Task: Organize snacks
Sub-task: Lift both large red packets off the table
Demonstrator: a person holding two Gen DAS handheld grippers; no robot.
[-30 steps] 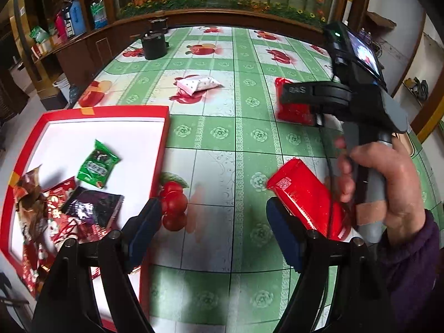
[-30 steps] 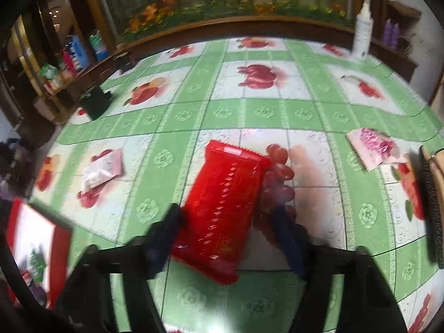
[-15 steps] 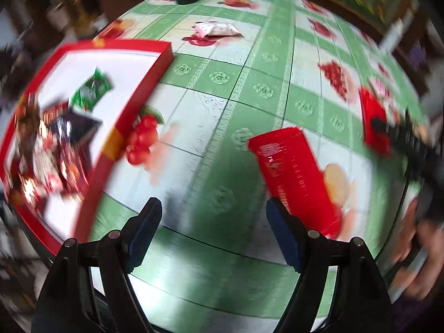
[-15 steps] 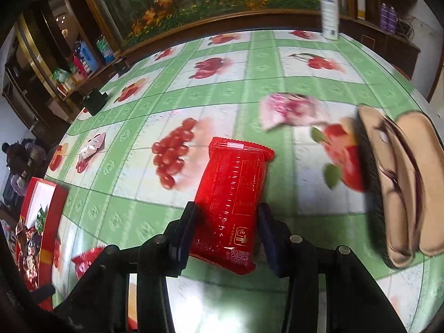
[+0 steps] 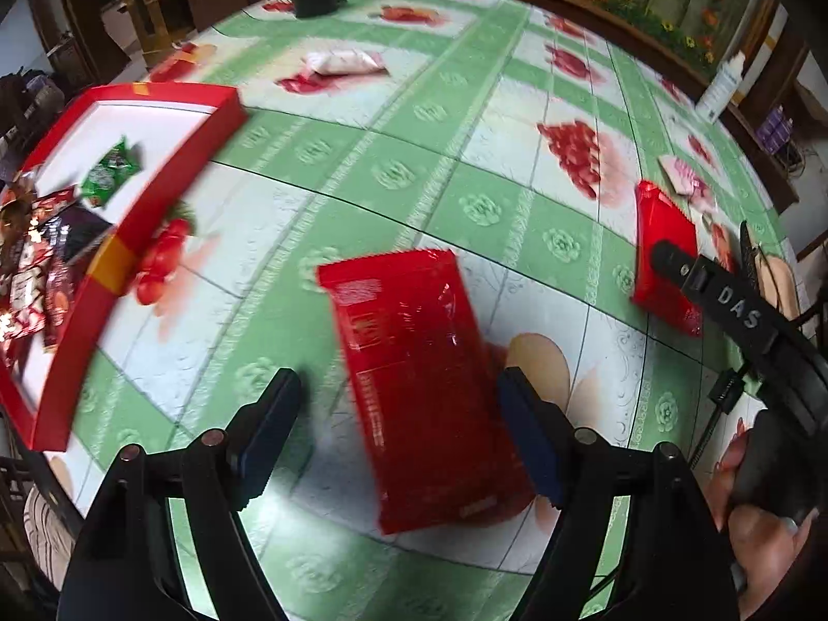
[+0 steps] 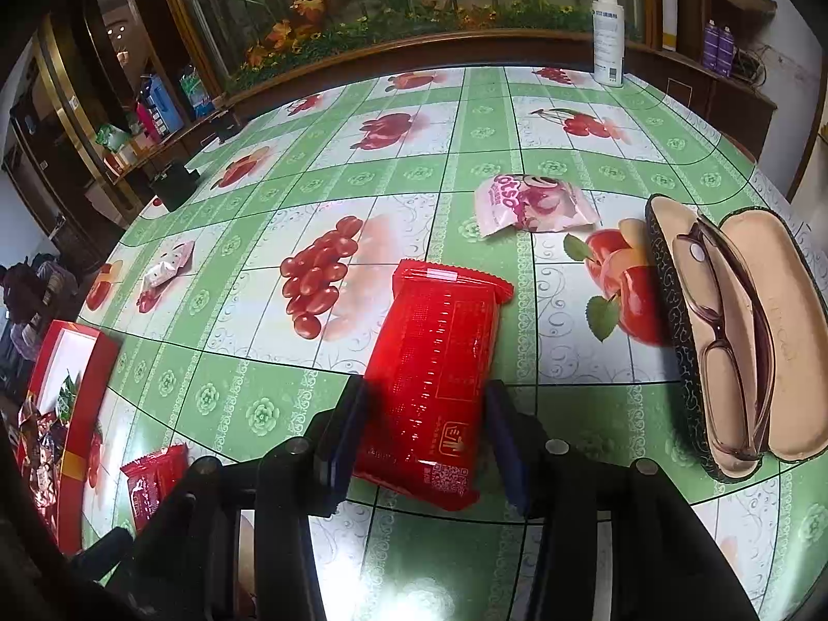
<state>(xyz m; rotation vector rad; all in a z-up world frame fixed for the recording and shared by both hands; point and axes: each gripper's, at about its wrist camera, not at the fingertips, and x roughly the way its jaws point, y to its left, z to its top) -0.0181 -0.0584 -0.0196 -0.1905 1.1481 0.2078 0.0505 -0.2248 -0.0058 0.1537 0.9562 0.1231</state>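
My left gripper (image 5: 398, 432) is opening astride one red snack packet (image 5: 419, 388), my right gripper (image 6: 427, 434) opening around another (image 6: 434, 378), both bound for the red tray (image 5: 155, 191).

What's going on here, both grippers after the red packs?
A person with a handheld gripper in each hand is gathering snacks off a green tablecloth. The right gripper straddles one red packet, jaws opening. The left gripper is open over a second red packet, opening wider, pads not pressing it. The red tray at left already holds several snacks.
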